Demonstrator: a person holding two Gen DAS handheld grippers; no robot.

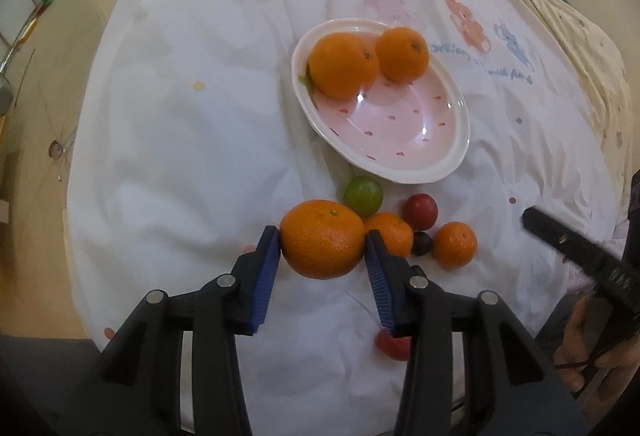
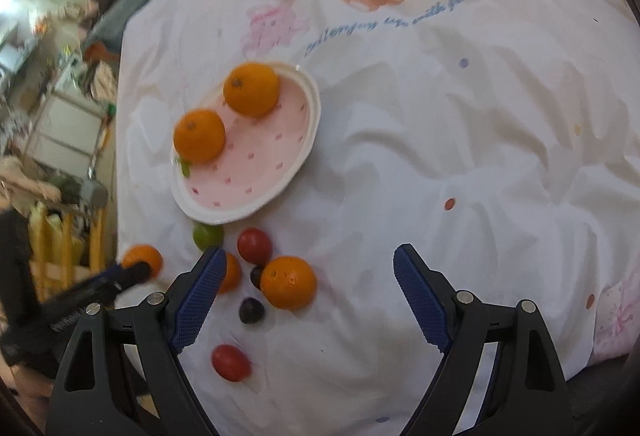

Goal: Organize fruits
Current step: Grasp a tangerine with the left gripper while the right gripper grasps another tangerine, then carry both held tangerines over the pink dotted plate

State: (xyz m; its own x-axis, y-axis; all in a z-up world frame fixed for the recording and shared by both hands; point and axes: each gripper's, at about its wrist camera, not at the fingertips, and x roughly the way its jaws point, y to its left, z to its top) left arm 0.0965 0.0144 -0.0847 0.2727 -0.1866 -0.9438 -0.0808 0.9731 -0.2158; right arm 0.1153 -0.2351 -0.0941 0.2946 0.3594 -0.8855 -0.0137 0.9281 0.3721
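Starting at the left, we see the left gripper (image 1: 323, 241) clamped on a large orange (image 1: 322, 238), its blue pads pressed against both sides of the fruit above the white printed cloth (image 1: 180, 156). Just behind it we find a green fruit (image 1: 363, 195), and beside it a smaller orange (image 1: 390, 234) touching the held one. Further right we note a red fruit (image 1: 420, 211), a small dark fruit (image 1: 421, 243) below it, and another orange (image 1: 455, 244). Close to the left gripper's right finger we glimpse a red fruit (image 1: 394, 346), partly hidden. Beyond the cluster sits the pink oval plate (image 1: 440, 164) with two oranges (image 1: 343, 65) touching each other at its far end. At the right, we see the right gripper (image 2: 310, 286) with its jaws standing wide apart and nothing between the pads, hovering over the cloth near an orange (image 2: 289, 282), a dark fruit (image 2: 251, 310) and a red tomato-like fruit (image 2: 231, 362).
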